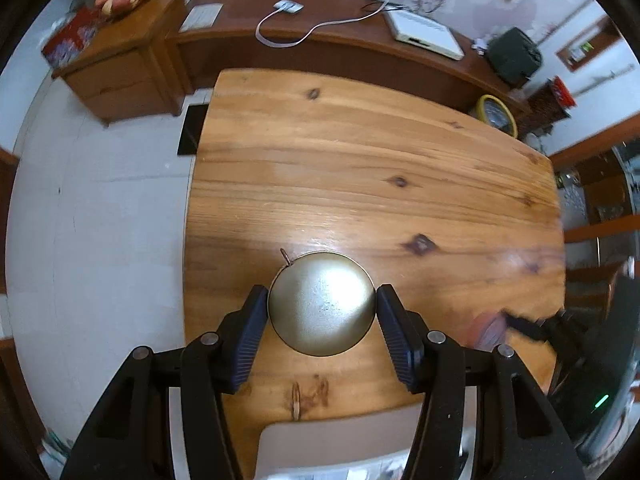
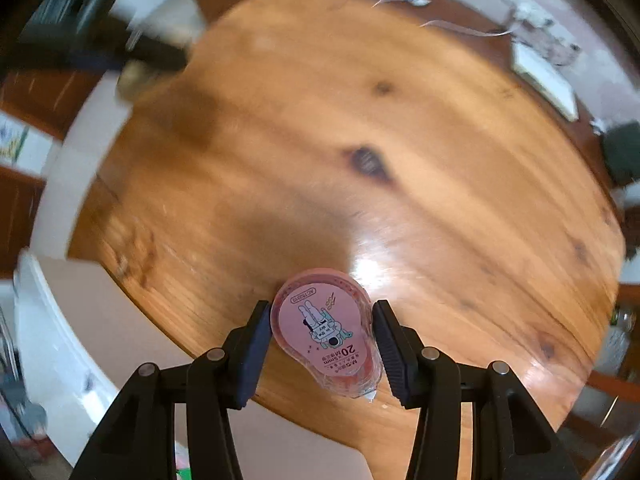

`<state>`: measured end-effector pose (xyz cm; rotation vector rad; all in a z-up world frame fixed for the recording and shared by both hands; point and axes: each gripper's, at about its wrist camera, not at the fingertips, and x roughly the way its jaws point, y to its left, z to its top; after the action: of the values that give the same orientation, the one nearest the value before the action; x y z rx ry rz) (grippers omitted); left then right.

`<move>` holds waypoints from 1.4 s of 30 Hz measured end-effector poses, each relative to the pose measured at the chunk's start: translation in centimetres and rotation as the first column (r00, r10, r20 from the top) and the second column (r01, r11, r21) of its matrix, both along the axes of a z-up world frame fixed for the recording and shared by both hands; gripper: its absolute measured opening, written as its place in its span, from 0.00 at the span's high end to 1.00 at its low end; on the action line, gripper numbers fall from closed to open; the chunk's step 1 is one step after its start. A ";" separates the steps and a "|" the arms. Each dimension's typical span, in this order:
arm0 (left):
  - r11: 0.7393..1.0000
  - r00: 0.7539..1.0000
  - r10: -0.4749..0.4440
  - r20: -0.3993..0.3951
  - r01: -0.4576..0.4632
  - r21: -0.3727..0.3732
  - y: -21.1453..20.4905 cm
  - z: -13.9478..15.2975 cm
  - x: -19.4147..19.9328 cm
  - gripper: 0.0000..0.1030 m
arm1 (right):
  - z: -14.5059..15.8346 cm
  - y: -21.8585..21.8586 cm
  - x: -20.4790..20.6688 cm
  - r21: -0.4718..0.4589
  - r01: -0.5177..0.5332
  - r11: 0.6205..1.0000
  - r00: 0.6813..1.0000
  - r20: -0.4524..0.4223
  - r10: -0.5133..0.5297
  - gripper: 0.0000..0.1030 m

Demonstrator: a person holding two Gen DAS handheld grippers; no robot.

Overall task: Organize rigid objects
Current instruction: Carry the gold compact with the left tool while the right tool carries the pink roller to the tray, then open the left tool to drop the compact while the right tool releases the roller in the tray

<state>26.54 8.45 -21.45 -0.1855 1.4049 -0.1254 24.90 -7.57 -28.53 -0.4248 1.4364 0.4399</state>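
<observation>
Pink correction tape [image 2: 326, 334] label: "20M", "5mm".

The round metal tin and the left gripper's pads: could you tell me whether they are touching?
Touching. The left wrist view shows both pads of the left gripper pressed against opposite sides of the round metal tin, with no gap.

The wooden plank surface [image 2: 360, 140] is smeared by motion blur in the right wrist view. A dark hand-held gripper [image 1: 560, 332] is blurred and cut off at the left wrist view's right edge.
</observation>
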 end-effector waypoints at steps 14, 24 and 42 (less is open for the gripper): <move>0.961 0.943 -0.276 0.187 0.264 0.086 -2.2 9.8 -11.2 0.43 | 16.4 -3.9 -9.3 0.253 0.196 0.947 0.936 0.241 -0.258 0.50; 0.905 0.907 -0.418 0.056 0.410 0.115 -4.5 2.7 -20.7 0.43 | 12.8 -3.4 -15.8 0.289 0.305 0.908 0.936 0.083 -0.341 0.50; 0.856 0.872 -0.489 -0.017 0.484 0.179 -7.4 -3.4 -25.4 0.43 | 1.9 -2.8 -16.4 0.178 0.515 0.838 0.857 -0.124 -0.501 0.49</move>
<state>1.12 1.05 -24.90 0.3285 1.4005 -0.4193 8.48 -10.40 -26.65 0.1506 1.4896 0.1652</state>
